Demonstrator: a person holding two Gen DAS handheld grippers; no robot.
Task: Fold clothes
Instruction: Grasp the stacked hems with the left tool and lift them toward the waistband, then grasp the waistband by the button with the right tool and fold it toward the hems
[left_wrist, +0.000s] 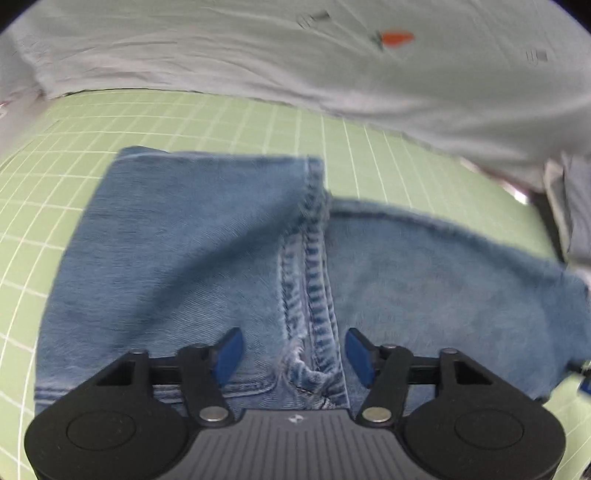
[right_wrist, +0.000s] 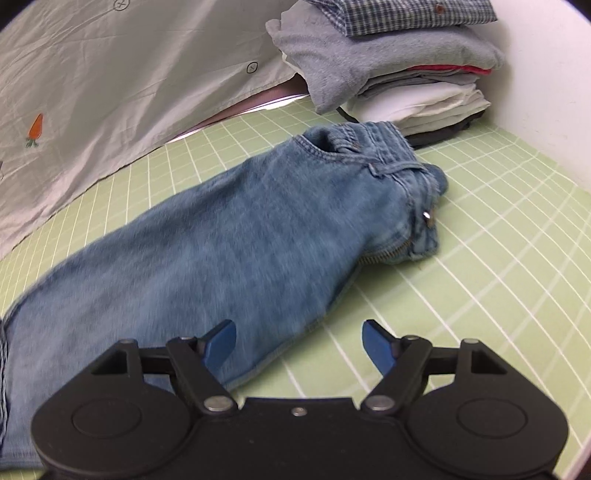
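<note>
Left wrist view looks down on a pair of blue jeans (left_wrist: 192, 258) spread over a green cutting mat (left_wrist: 184, 118) with a white grid, which covers the table. The left hand-held gripper (left_wrist: 293, 356) hovers over the denim with its two blue fingers (left_wrist: 229, 354) spread wide, one on each side of a thick stitched seam (left_wrist: 314, 288) that runs away from the camera; nothing is caught between them. Beyond the jeans, a pale grey sheet (left_wrist: 258, 51) printed with a small orange carrot (left_wrist: 397, 38) drapes across the far side of the mat. Right wrist view shows the jeans (right_wrist: 221, 251) lying lengthwise, folded along their length, with the waistband (right_wrist: 369, 147), a belt loop, a metal button (right_wrist: 427, 216) and part of the zipper at the far end. The right hand-held gripper (right_wrist: 299, 347) is also wide open and holds nothing: its left finger (right_wrist: 221, 345) sits over the near edge of the denim, and its right finger (right_wrist: 378, 347) is over bare mat (right_wrist: 480, 277). Just behind the waistband stands a stack of folded clothes (right_wrist: 399, 74), with a checked shirt on top, a grey sweater under it, then red, white and dark layers. The same pale sheet (right_wrist: 129, 92) with the carrot (right_wrist: 36, 127) hangs at the left, and a white wall (right_wrist: 546, 92) closes the right side.
</note>
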